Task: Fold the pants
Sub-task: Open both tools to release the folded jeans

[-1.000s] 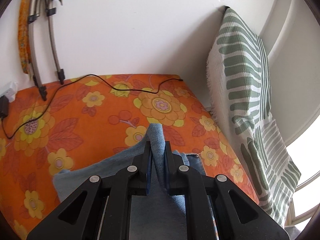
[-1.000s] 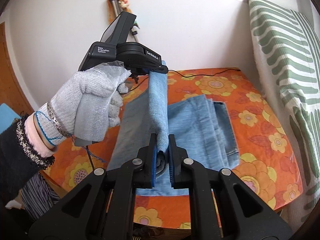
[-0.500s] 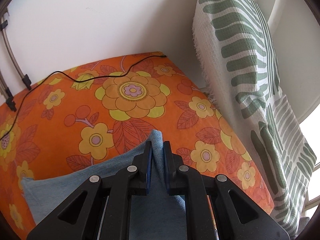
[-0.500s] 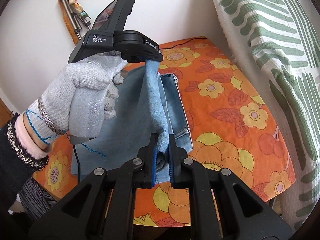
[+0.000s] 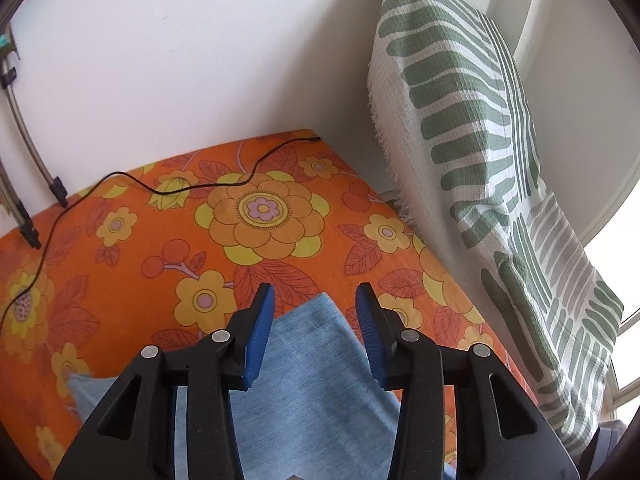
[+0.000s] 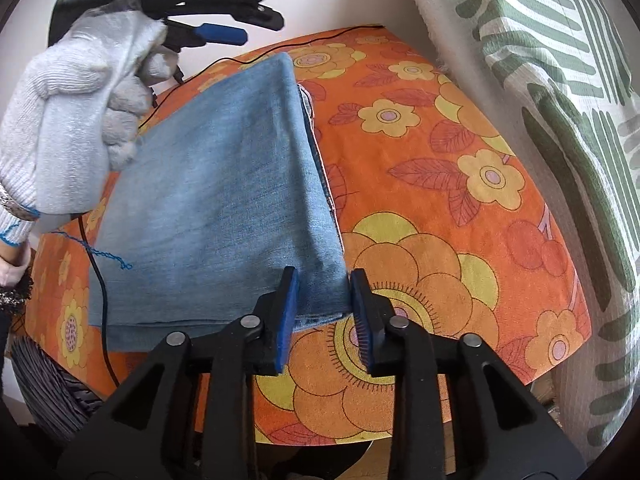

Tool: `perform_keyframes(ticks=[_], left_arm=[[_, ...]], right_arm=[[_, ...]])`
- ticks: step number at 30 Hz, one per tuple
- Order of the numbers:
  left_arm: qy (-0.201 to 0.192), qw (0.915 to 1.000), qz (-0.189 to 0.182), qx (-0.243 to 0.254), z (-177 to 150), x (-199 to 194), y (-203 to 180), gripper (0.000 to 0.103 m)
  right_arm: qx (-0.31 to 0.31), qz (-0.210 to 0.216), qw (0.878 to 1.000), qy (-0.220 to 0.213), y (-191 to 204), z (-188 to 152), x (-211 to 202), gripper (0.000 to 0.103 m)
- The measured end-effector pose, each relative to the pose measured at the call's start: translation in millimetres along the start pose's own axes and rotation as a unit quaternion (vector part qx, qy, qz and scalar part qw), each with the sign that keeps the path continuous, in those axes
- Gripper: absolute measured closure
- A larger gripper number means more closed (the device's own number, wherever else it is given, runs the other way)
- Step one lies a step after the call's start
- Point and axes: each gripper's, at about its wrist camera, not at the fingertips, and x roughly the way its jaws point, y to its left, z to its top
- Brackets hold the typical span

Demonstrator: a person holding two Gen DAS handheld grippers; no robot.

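Observation:
The light blue denim pants (image 6: 224,200) lie folded flat on the orange flowered table cover (image 6: 460,208). In the left wrist view one corner of the pants (image 5: 316,364) rests below my left gripper (image 5: 315,294); its jaws are opening, and the blue pads do not touch the cloth. My right gripper (image 6: 323,276) hovers over the near right corner of the pants, jaws opening, pads off the denim. The left gripper (image 6: 224,34) also shows at the far end of the pants, held by a gloved hand (image 6: 76,112).
A green and white striped cloth (image 5: 480,168) hangs along the right side of the table. A thin black cable (image 5: 200,188) runs across the far part of the cover. Metal tripod legs (image 5: 24,160) lean on the white wall at the left.
Both grippers came down and let go of the denim edge they held up. The pants now lie flat, folded over, and both sets of jaws stand apart.

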Motion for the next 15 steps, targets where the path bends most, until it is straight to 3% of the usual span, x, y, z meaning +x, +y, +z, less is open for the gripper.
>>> perform_keyframes(ticks=[9, 15], left_arm=[[-0.012, 0.9993, 0.027, -0.021, -26.9, -52.8, 67.2, 0.061], [-0.001, 0.9970, 0.042, -0.066, -75.4, -82.8, 117.4, 0.053]], right_arm=[[-0.011, 0.003, 0.999, -0.049, 2.9, 17.4, -19.9, 0.064], [-0.066, 0.014, 0.994, -0.087, 22.3, 50.9, -25.1, 0.046]])
